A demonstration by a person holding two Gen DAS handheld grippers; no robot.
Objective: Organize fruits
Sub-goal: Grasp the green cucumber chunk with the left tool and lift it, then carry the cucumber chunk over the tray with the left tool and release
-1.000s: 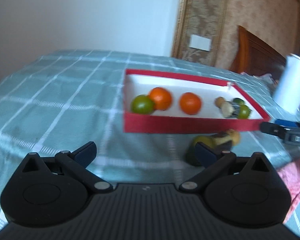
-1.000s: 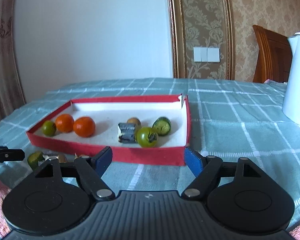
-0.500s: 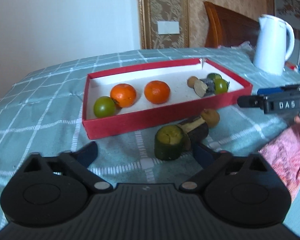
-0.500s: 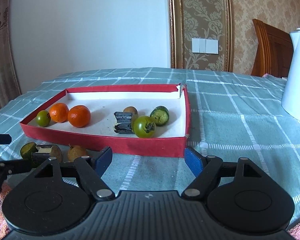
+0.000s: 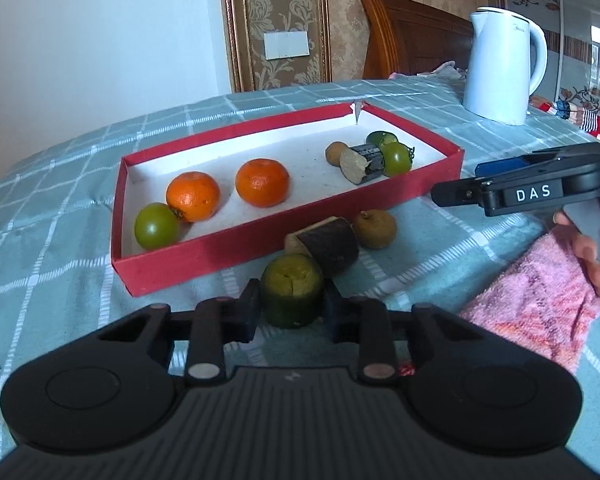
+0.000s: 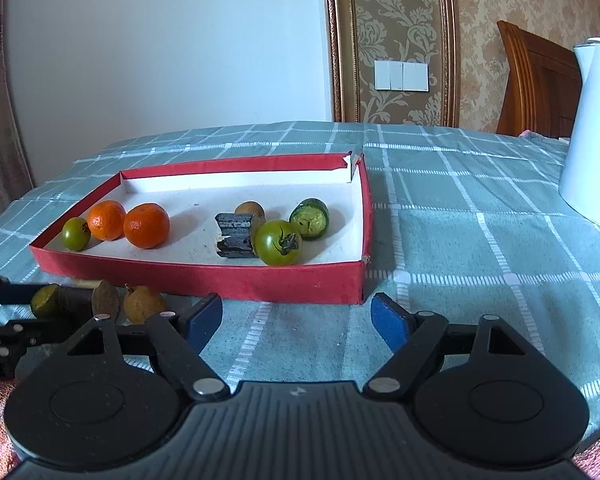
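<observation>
Left wrist view: your left gripper (image 5: 291,314) has its pads closed against both sides of the green fruit (image 5: 292,289), which sits on the cloth (image 5: 60,216) just outside the tray's (image 5: 204,254) near wall. The tray lies at 12 o'clock from the fingers, its long axis running from 9 toward 2, so the likely move is up and forward over that red wall. A dark log piece (image 5: 332,245) touches the fruit at 1 o'clock and a brown fruit (image 5: 375,229) lies beyond it; lift straight or you may drag them. Right wrist view: your right gripper (image 6: 296,320) is spread wide and holds nothing, aimed at the tray's near right corner. The loose pieces lie at its 9 o'clock, so your left hand is nearer.
</observation>
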